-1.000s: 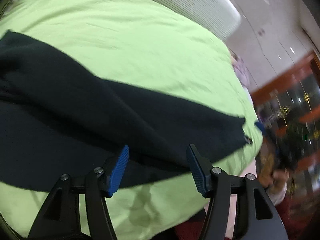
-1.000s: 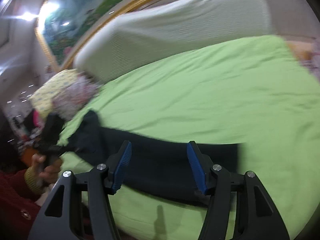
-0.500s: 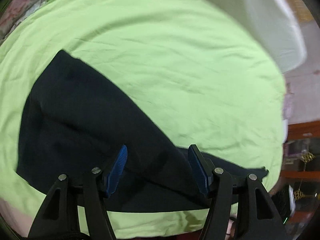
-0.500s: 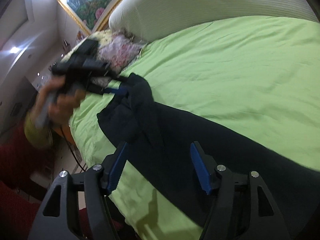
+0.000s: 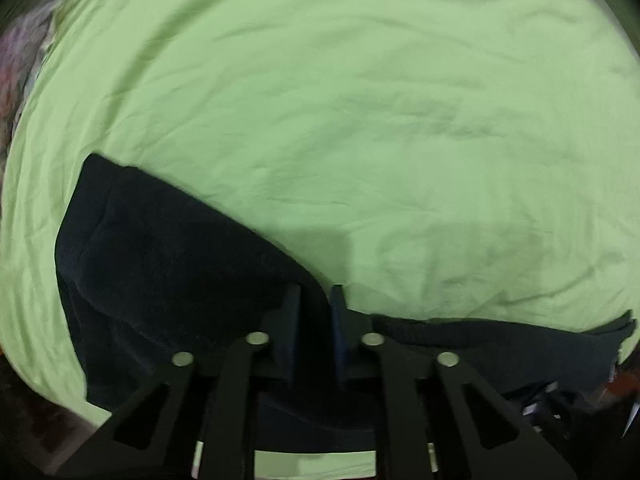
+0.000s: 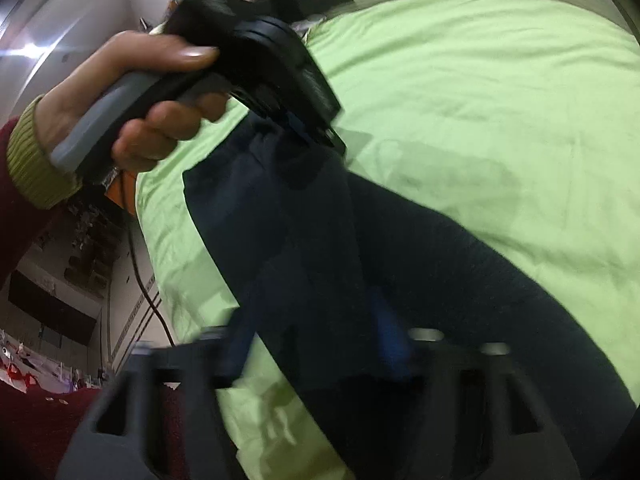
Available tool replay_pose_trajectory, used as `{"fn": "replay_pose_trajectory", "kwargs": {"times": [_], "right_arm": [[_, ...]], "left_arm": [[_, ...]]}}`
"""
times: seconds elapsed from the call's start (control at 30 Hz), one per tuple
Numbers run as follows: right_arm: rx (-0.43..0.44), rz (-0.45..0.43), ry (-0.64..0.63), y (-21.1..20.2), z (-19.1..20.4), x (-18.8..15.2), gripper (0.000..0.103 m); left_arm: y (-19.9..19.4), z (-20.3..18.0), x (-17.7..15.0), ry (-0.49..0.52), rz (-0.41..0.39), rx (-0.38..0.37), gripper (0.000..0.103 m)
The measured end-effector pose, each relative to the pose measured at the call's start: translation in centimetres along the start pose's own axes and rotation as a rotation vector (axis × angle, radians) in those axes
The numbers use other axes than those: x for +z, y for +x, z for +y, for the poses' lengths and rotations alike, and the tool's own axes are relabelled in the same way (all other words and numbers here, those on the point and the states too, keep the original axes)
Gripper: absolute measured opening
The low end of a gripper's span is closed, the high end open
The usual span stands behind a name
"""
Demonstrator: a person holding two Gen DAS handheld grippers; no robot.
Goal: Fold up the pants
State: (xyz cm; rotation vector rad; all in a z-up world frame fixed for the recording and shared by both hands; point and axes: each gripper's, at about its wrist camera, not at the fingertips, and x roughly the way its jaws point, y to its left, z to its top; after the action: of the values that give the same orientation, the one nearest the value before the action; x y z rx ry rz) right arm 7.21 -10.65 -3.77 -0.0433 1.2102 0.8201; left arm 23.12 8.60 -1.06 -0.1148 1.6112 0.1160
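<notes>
The pants (image 5: 168, 264) are laid lengthwise along the near edge of the bed (image 5: 360, 100); wide bare sheet beyond. Left gripper (image 5: 314, 300) and right gripper (image 6: 316, 328), jaws just closed, are clamped on the fabric.

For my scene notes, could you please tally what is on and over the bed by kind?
Pants: 1
Green bedsheet: 1
Grippers: 2, left gripper and right gripper, both closed on the pants
Total: 4

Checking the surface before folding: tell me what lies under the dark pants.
Under the dark pants lies the green bedsheet; whatever sits beneath their middle is covered.
</notes>
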Motion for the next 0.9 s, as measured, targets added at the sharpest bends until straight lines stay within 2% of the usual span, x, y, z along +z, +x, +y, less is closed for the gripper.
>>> {"fn": "replay_pose_trajectory", "kwargs": {"times": [0.03,0.2,0.27,0.33,0.47,0.67,0.7,0.83,0.9], "right_arm": [[-0.007,-0.004,-0.008,0.1,0.2,0.1,0.008],[-0.011,-0.066,-0.08,-1.3,2.0,0.3,0.007],[-0.028,-0.067,-0.124,-1.6,2.9,0.2,0.007],[-0.049,-0.048,-0.185,-1.8,4.3,-0.1,0.007],[-0.106,0.0,-0.282,-1.1,6.0,-0.7,0.007],[-0.138,0.055,-0.298,-0.3,6.2,-1.1,0.007],[-0.144,0.062,-0.295,-0.1,6.3,-1.1,0.007],[-0.159,0.079,-0.291,0.0,6.4,-1.2,0.007],[-0.171,0.09,-0.301,0.1,6.6,-1.4,0.007]], "left_arm": [[-0.6,1.0,-1.1,-0.018,-0.031,-0.034,0.006],[-4.0,6.0,-6.5,-0.134,-0.227,-0.255,0.003],[-4.6,7.9,-9.8,-0.184,-0.297,-0.342,0.003],[-4.8,10.4,-12.9,-0.231,-0.379,-0.417,0.003],[-3.7,14.3,-19.2,-0.357,-0.463,-0.57,0.003],[-0.7,16.1,-23.4,-0.426,-0.527,-0.665,0.003],[-0.2,16.3,-22.8,-0.434,-0.528,-0.674,0.004],[2.6,16.7,-23.9,-0.466,-0.527,-0.712,0.004],[3.6,15.7,-23.7,-0.475,-0.523,-0.706,0.004]]}}
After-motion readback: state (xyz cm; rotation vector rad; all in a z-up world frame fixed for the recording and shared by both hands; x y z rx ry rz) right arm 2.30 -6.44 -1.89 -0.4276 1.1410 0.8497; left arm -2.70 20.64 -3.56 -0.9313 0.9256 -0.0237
